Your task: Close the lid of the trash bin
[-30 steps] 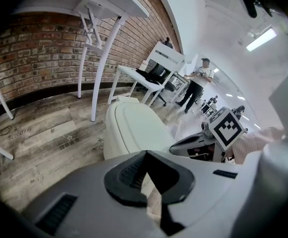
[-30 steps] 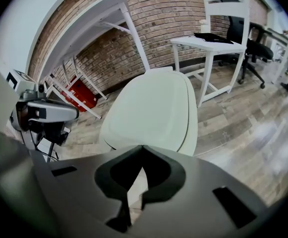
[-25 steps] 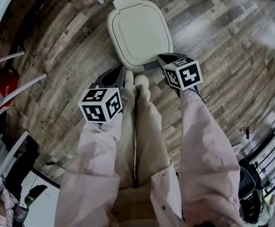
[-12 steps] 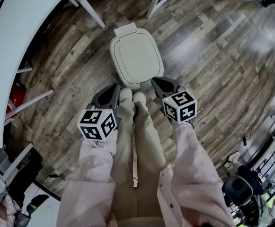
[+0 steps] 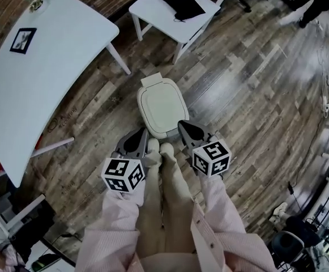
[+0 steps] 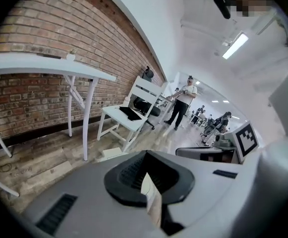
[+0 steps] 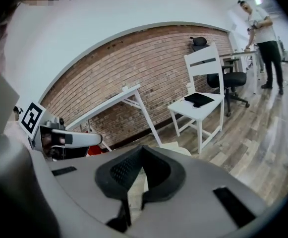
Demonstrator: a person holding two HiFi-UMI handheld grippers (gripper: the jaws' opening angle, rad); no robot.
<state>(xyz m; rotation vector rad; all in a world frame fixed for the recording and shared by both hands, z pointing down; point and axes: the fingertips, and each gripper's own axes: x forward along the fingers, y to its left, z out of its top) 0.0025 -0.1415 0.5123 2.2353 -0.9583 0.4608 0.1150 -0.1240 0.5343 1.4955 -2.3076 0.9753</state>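
Observation:
The white trash bin (image 5: 162, 107) stands on the wood floor with its lid flat down. Both grippers hang above the floor on its near side, either side of the person's shoes. My left gripper (image 5: 137, 140) is shut and holds nothing, with its tip off the bin's near left corner. My right gripper (image 5: 187, 130) is also shut and empty, just off the near right corner. In the left gripper view the jaws of the left gripper (image 6: 146, 154) meet, and a bit of the bin (image 6: 111, 152) shows beyond. The right gripper (image 7: 143, 148) likewise shows its jaws together, with the bin's lid (image 7: 177, 148) behind.
A white curved table (image 5: 45, 78) stands at the left. Behind the bin is a white chair (image 5: 175, 7) with a black item on its seat. Another person's feet (image 5: 300, 4) are at top right. A black office chair (image 5: 291, 242) sits at bottom right.
Both grippers have risen away from the bin and the head view has pulled back, so the bin looks smaller. The lid stays down and the jaws stay shut.

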